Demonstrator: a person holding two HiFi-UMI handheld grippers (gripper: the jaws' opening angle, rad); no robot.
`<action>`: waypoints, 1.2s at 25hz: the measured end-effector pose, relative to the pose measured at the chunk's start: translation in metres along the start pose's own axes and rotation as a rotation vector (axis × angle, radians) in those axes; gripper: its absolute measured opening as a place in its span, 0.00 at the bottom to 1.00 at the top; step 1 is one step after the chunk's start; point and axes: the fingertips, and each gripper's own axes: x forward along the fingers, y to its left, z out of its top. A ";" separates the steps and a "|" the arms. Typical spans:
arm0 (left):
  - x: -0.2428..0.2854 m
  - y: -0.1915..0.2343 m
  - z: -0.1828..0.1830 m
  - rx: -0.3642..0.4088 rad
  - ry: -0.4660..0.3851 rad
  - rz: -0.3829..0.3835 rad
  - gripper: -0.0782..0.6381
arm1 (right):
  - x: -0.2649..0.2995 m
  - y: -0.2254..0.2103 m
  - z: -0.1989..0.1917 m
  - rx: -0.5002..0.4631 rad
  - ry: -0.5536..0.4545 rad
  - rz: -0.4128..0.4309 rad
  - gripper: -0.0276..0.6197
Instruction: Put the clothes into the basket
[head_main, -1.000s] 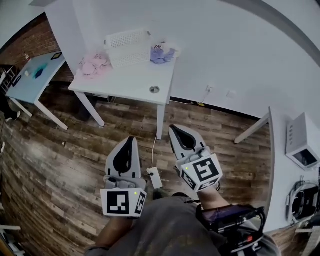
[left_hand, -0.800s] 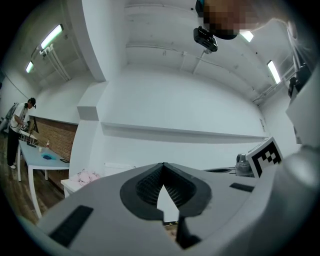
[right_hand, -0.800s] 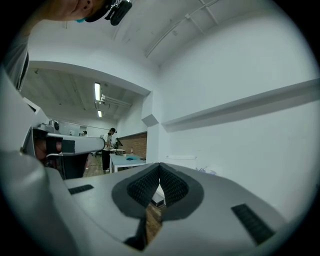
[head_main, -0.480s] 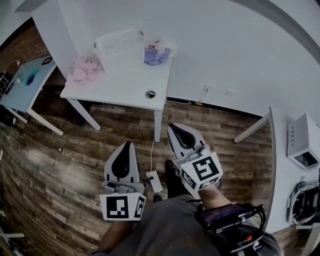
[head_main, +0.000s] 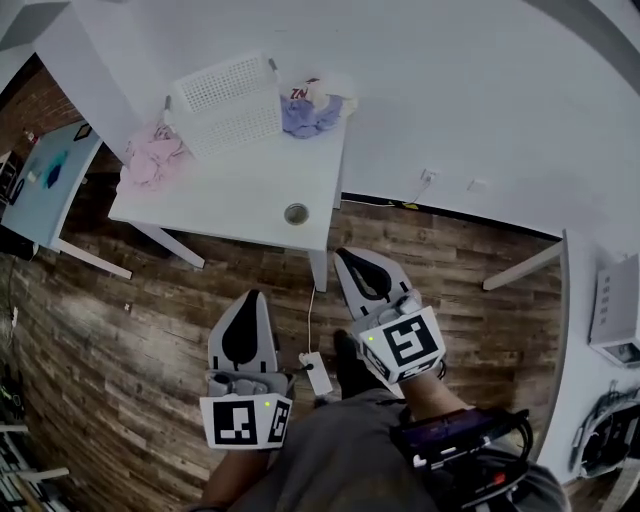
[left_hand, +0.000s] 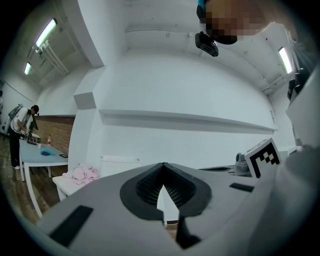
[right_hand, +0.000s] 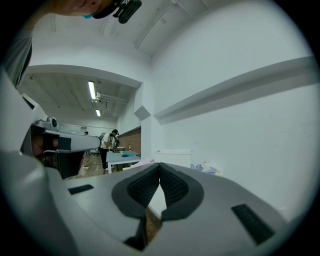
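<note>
A white mesh basket (head_main: 225, 105) stands at the back of a white table (head_main: 240, 190) against the wall. A pink heap of clothes (head_main: 152, 160) lies left of the basket and a purple heap (head_main: 308, 113) lies right of it. My left gripper (head_main: 250, 297) and right gripper (head_main: 345, 256) are held level over the wooden floor, short of the table's front edge. Both are shut, with nothing between the jaws. The left gripper view shows its closed tips (left_hand: 163, 165) and the pink clothes (left_hand: 82, 173) beyond. The right gripper view shows its closed tips (right_hand: 160, 165) and the purple clothes (right_hand: 205, 169).
A round cable hole (head_main: 296, 213) sits near the table's front right corner. A white power block (head_main: 315, 372) on a cord lies on the floor between the grippers. A light blue table (head_main: 45, 185) stands at the left, with a person (right_hand: 107, 145) at it. Another white desk (head_main: 610, 310) is at the right edge.
Both grippers have been carried forward towards the white table, which now looks nearer and larger. The jaws have stayed shut.
</note>
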 end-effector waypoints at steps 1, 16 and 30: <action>0.013 0.000 0.000 0.004 0.005 0.006 0.12 | 0.009 -0.012 -0.002 0.008 0.005 0.001 0.05; 0.118 0.001 0.014 0.038 -0.006 0.107 0.12 | 0.091 -0.097 0.012 0.018 -0.009 0.109 0.05; 0.163 0.043 0.015 0.055 -0.021 0.145 0.12 | 0.159 -0.111 0.014 0.013 -0.023 0.140 0.05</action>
